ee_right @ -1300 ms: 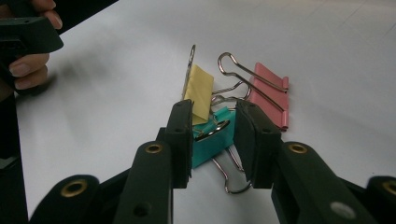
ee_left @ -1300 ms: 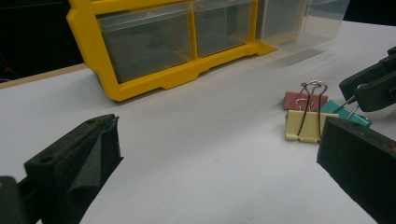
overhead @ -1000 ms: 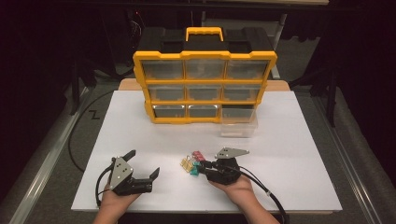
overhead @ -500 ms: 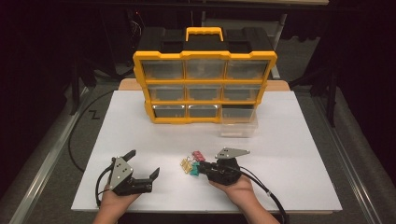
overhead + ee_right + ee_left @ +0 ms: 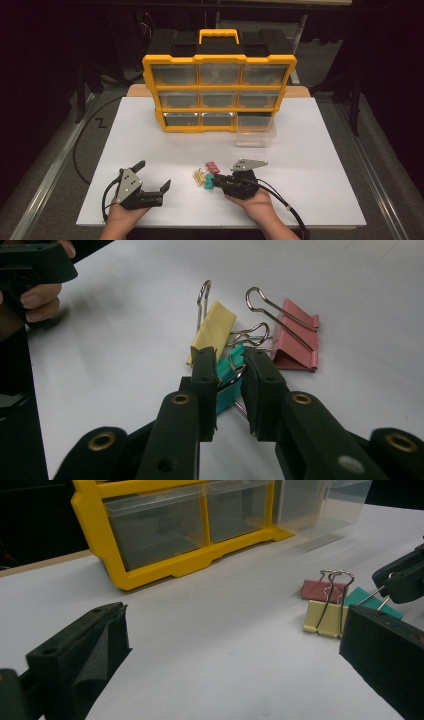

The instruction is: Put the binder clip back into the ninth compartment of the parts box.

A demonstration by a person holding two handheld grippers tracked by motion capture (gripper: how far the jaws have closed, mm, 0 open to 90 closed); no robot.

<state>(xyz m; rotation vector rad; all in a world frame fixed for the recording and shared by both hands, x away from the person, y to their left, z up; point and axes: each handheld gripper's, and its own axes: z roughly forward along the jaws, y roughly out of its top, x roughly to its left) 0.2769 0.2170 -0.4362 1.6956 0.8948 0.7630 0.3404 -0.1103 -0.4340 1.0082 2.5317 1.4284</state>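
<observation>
Three binder clips lie together on the white table top: a green one [image 5: 209, 181] [image 5: 227, 385], a yellow one [image 5: 199, 176] [image 5: 215, 327] and a pink one [image 5: 212, 166] [image 5: 295, 340]. My right gripper [image 5: 216, 181] [image 5: 231, 360] lies low on the table and points left; its jaws have just been closing and now press on the green clip and its wire handle. My left gripper [image 5: 153, 174] [image 5: 235, 625] rests open at the near left with nothing between its jaws. In the left gripper view the yellow clip [image 5: 325, 617] and pink clip [image 5: 320, 589] sit ahead to the right.
A yellow organizer [image 5: 219, 90] [image 5: 165, 565] with clear drawers stands at the back of the table top [image 5: 310, 170]. One clear drawer [image 5: 256, 132] [image 5: 325, 500] stands out in front of its lower right corner. Cables trail from both grippers toward the near edge.
</observation>
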